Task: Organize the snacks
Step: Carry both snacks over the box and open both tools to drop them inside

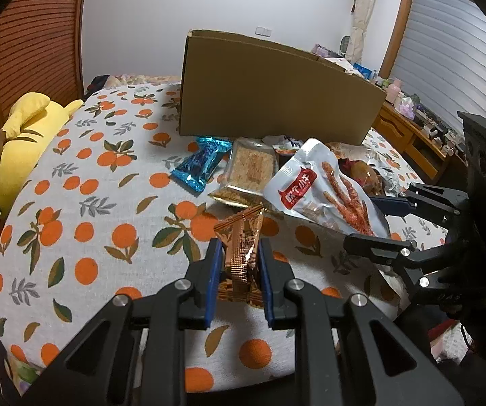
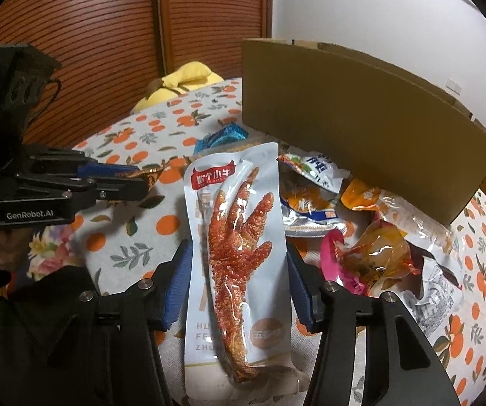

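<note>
right gripper [image 2: 239, 280] jaws straddle the chicken-foot pouch [image 2: 239, 237], not yet pressing; left gripper [image 1: 237, 264] is clamped on the copper wrapper [image 1: 243, 250]; squeezing mid-pouch is advised.

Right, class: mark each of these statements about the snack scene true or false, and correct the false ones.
1. The left hand-held gripper is shut on a copper-coloured snack packet. True.
2. The chicken-foot pouch lies between the right hand-held gripper fingers. True.
3. The cardboard box lies flattened. False: it stands upright on the bedsheet.
4. The bedsheet has a blue stripe pattern. False: oranges and leaves.
5. A yellow plush toy sits inside the box. False: it lies on the bed's edge.
</note>
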`<action>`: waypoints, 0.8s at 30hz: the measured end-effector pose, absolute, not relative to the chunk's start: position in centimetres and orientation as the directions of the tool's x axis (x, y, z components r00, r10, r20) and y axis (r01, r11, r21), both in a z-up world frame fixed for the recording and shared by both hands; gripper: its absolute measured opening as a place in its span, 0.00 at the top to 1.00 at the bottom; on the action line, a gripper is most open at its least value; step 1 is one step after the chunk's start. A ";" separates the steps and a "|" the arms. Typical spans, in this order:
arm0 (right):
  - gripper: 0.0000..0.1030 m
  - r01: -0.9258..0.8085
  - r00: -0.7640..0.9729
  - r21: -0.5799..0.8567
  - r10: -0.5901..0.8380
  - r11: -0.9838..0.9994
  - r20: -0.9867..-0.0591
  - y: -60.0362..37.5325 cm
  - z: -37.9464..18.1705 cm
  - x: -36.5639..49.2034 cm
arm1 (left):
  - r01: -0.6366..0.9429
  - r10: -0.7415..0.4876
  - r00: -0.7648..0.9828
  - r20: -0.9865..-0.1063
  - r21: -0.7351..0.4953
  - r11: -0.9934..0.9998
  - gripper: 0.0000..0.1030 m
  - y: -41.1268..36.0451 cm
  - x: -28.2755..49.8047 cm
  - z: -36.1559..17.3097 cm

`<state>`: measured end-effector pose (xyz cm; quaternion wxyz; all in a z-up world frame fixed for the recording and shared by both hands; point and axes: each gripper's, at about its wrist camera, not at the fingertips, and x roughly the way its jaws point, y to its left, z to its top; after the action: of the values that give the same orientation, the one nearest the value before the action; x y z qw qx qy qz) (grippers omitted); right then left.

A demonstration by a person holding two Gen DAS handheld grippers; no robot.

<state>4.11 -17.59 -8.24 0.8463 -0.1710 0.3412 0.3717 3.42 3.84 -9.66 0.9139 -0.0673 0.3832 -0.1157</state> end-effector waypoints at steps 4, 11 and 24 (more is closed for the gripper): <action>0.47 -0.740 0.508 -0.042 0.517 0.672 -0.688 -17.9 -7.6 4.1 | 0.169 -0.266 0.689 -0.674 -0.207 0.964 0.82 3.6 3.7 -9.0; 0.47 -0.723 0.535 -0.038 0.525 0.689 -0.662 -19.0 -6.9 4.2 | 0.194 -0.275 0.700 -0.659 -0.196 0.961 0.82 2.7 4.2 -8.0; 0.47 -0.682 0.618 -0.068 0.524 0.728 -0.586 -20.7 -2.3 6.0 | 0.244 -0.286 0.755 -0.591 -0.152 0.958 0.82 1.5 6.7 -3.2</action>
<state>5.97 -20.70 -2.28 0.8880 -0.1433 0.2750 0.3395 6.67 1.55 -3.16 0.9361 -0.0328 0.3204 -0.1414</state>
